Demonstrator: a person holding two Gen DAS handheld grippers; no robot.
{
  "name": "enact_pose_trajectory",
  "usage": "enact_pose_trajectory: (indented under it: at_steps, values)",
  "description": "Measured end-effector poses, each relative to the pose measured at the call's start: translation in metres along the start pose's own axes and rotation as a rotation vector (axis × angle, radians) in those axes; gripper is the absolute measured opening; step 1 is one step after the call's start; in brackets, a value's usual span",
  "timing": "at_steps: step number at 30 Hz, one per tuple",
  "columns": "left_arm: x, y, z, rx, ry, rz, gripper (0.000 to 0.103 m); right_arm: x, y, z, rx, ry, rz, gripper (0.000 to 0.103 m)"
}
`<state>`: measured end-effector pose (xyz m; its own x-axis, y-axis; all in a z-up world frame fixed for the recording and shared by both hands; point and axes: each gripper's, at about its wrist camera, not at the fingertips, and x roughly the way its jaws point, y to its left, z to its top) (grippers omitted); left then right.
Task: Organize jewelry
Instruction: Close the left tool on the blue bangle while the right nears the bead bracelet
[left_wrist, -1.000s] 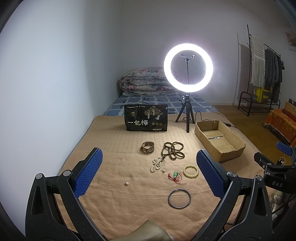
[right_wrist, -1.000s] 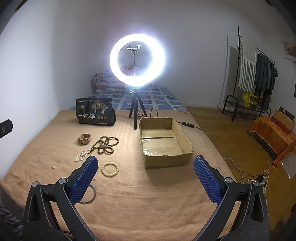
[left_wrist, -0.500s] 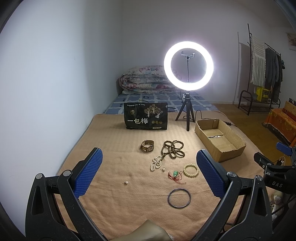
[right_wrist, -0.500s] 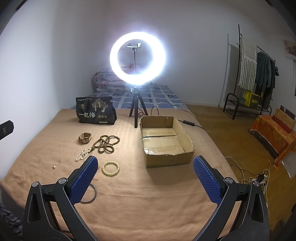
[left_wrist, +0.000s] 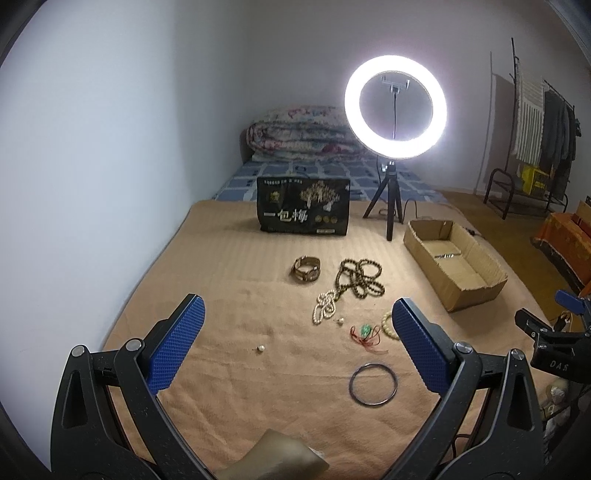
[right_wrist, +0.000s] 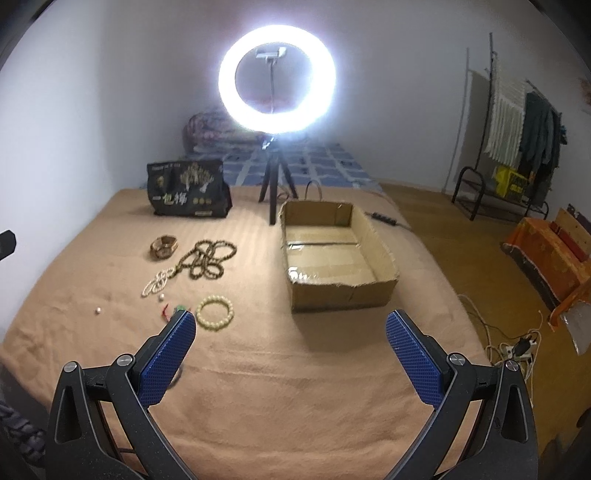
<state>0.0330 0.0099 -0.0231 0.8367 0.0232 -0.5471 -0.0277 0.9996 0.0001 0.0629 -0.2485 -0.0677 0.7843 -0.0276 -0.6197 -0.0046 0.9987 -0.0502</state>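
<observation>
Jewelry lies on a tan blanket (left_wrist: 236, 280): a gold watch (left_wrist: 306, 268), a dark bead necklace (left_wrist: 360, 277), a pearl strand (left_wrist: 325, 306), a green pendant on red cord (left_wrist: 365, 332), a dark bangle (left_wrist: 373, 384), a loose pearl (left_wrist: 260, 348). A pale bead bracelet (right_wrist: 215, 313) lies just beyond my right gripper's left fingertip. An open cardboard box (right_wrist: 334, 254) stands to the right. My left gripper (left_wrist: 295, 339) is open and empty above the blanket's near part. My right gripper (right_wrist: 290, 347) is open and empty in front of the box.
A lit ring light on a tripod (left_wrist: 394, 107) and a black snack bag (left_wrist: 303, 210) stand at the back. A folded quilt (left_wrist: 299, 136) lies behind. A clothes rack (right_wrist: 517, 122), cables (right_wrist: 509, 343) and an orange-covered object (right_wrist: 550, 254) are on the floor to the right.
Both grippers have moved forward and lower toward the blanket, so the jewelry and box look closer. Both stay open. No object has moved.
</observation>
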Motion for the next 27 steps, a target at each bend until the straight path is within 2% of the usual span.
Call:
enact_pose_trajectory:
  at_steps: [3,11,17,21,27]
  values:
    - [0.010,0.001,-0.005,0.002,0.033,0.004,0.103,0.013,0.005,0.000,-0.037,0.041,0.018,0.102]
    - [0.038,-0.001,-0.018,0.025,0.134,-0.046,0.100,0.053,0.014,0.006,-0.110,0.125,0.091,0.102]
    - [0.072,-0.007,-0.042,-0.001,0.306,-0.118,0.084,0.090,0.024,0.008,-0.129,0.208,0.152,0.102]
    - [0.087,-0.013,-0.060,-0.015,0.378,-0.168,0.083,0.109,0.036,0.008,-0.145,0.246,0.209,0.100]
    - [0.105,-0.036,-0.089,0.029,0.471,-0.229,0.083,0.135,0.052,0.004,-0.213,0.294,0.249,0.099]
